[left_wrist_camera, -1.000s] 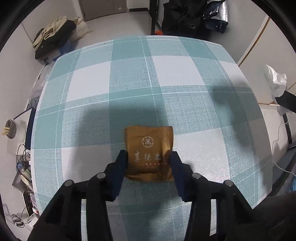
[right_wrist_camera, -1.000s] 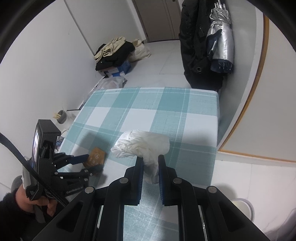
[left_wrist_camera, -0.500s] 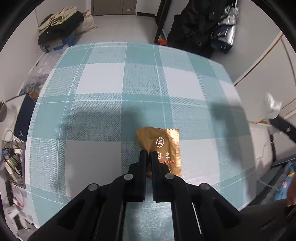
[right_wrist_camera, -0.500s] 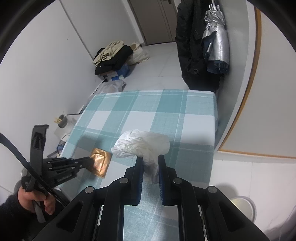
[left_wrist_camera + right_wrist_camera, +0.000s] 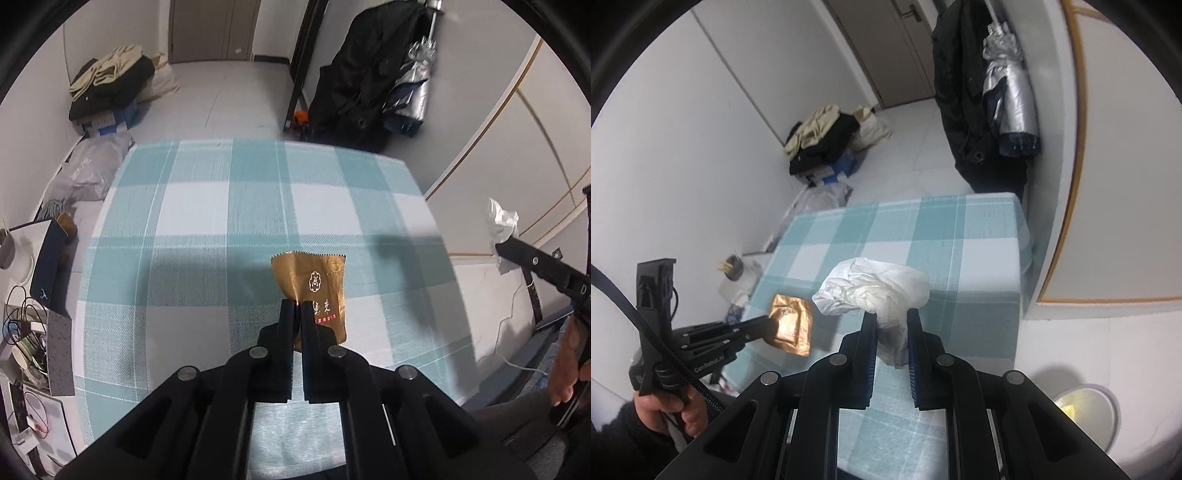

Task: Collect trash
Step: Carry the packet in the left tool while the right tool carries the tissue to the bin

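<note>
Checked table (image 5: 221, 206): left tongs (image 5: 298, 308) pinch wrapper (image 5: 314, 280); right tongs (image 5: 892, 321) clamp tissue (image 5: 871, 288).

Both tongs clamped: L (image 5: 298, 308), R (image 5: 892, 317).

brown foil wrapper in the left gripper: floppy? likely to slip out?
Probably thin and light: the brown wrapper hangs off the tablecloth, pinched at one edge by the left gripper. Semi-floppy: it creases at the pinch, yet the free part keeps its flat shape. The foil looks glossy, so an edge grip may slip if swung.
</note>
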Demonstrator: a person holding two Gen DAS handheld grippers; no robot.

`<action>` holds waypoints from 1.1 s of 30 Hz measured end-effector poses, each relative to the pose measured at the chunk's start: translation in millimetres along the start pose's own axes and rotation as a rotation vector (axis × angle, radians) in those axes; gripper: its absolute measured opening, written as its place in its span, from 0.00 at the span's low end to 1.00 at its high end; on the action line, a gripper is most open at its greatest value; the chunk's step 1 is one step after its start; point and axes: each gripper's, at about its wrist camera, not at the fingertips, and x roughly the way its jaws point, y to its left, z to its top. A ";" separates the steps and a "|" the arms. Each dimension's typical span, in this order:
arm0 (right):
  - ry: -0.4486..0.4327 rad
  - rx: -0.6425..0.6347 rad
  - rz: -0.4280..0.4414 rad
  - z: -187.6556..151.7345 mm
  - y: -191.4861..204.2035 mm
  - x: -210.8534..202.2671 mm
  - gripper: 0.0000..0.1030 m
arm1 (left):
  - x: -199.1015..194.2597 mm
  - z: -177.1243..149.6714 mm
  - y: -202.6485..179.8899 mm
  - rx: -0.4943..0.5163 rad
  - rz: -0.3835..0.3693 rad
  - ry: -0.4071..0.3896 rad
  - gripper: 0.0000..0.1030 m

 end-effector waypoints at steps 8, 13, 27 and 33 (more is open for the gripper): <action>-0.168 0.044 0.030 -9.4 -8.1 -81.1 0.14 | -33.5 14.1 -45.4 0.067 -0.094 -0.083 0.00; -0.293 0.078 0.016 -20.0 -19.9 -149.8 0.13 | -47.0 22.0 -86.2 0.127 -0.179 -0.107 0.00; -0.387 0.260 -0.175 -88.6 -104.8 -250.6 0.13 | -25.0 24.6 -215.0 0.321 -0.375 -0.024 0.00; -0.281 0.380 -0.252 -129.5 -159.9 -219.8 0.13 | 20.6 8.5 -257.9 0.391 -0.383 0.092 0.00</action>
